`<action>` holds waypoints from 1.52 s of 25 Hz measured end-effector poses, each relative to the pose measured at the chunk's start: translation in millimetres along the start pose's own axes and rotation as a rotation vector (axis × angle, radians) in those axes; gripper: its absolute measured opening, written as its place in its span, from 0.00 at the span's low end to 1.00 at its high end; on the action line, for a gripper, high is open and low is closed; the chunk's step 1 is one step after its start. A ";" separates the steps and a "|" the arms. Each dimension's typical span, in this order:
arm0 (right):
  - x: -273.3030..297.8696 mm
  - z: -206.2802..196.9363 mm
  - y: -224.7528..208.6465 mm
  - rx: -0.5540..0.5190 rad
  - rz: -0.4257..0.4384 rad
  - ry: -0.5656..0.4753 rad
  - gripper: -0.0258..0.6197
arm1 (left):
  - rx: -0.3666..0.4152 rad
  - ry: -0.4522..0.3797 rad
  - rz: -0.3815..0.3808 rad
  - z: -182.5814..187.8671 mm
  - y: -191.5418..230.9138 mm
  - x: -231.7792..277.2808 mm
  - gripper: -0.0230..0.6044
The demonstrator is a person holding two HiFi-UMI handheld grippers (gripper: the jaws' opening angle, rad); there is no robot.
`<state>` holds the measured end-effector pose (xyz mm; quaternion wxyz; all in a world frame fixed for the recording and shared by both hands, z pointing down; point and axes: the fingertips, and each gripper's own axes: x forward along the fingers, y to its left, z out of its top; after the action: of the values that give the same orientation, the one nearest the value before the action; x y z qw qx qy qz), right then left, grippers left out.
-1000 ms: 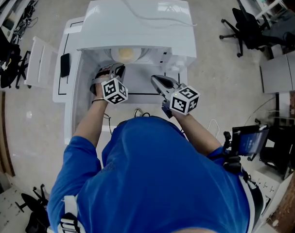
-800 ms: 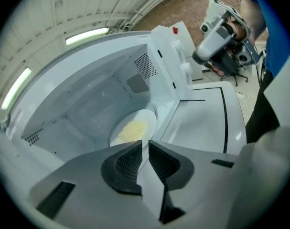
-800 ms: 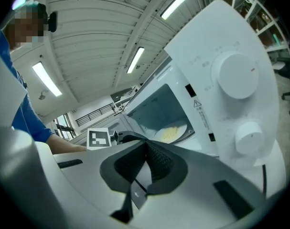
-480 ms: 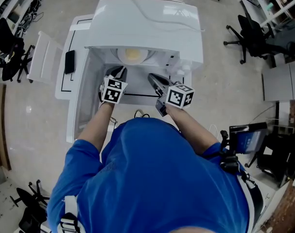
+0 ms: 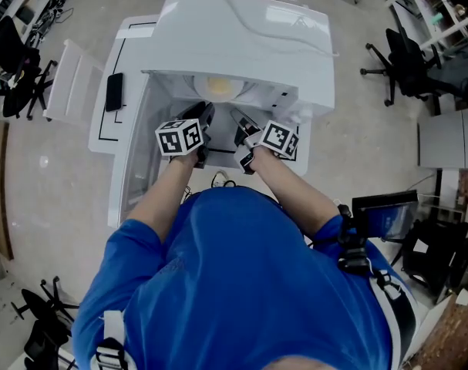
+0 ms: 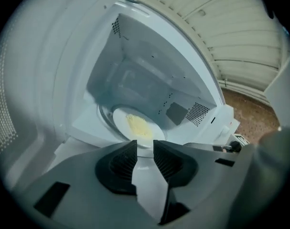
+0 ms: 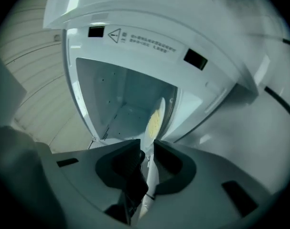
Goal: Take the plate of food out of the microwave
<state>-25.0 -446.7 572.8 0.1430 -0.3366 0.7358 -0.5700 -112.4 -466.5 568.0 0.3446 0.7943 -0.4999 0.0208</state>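
Note:
A white plate [image 5: 218,89] with yellow food lies on the turntable inside the open white microwave [image 5: 241,29]. In the left gripper view the plate [image 6: 137,128] sits just beyond my left gripper [image 6: 145,144]. That gripper's jaws are nearly together with only a thin slit, and nothing is in it. The right gripper view shows the plate [image 7: 155,118] past my right gripper [image 7: 149,147], which is equally narrow and empty. From the head view, the left gripper [image 5: 206,109] and right gripper [image 5: 236,115] are side by side at the microwave's mouth, short of the plate.
The microwave door [image 5: 129,168] stands swung out to the left, close beside my left arm. A black flat object [image 5: 114,91] lies on the white table [image 5: 110,129] left of the oven. Office chairs [image 5: 403,52] stand on the floor to the right.
Both grippers have moved forward to the microwave's opening and drawn closer together. The plate has not moved.

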 end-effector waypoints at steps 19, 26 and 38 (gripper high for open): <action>37.8 2.7 -17.6 0.201 -0.056 -0.065 0.18 | -0.332 -0.060 -0.077 -8.4 8.3 5.5 0.20; 37.4 3.1 -21.1 0.212 -0.077 -0.074 0.09 | -0.339 -0.057 -0.084 -11.0 9.9 4.0 0.20; 24.3 1.8 -18.6 0.241 -0.055 -0.064 0.07 | -0.384 -0.076 -0.105 -9.2 10.0 6.4 0.21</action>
<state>-35.5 -466.4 593.9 0.1903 -0.3552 0.6472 -0.6471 -114.4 -468.9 582.7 0.4713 0.7392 -0.4650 -0.1231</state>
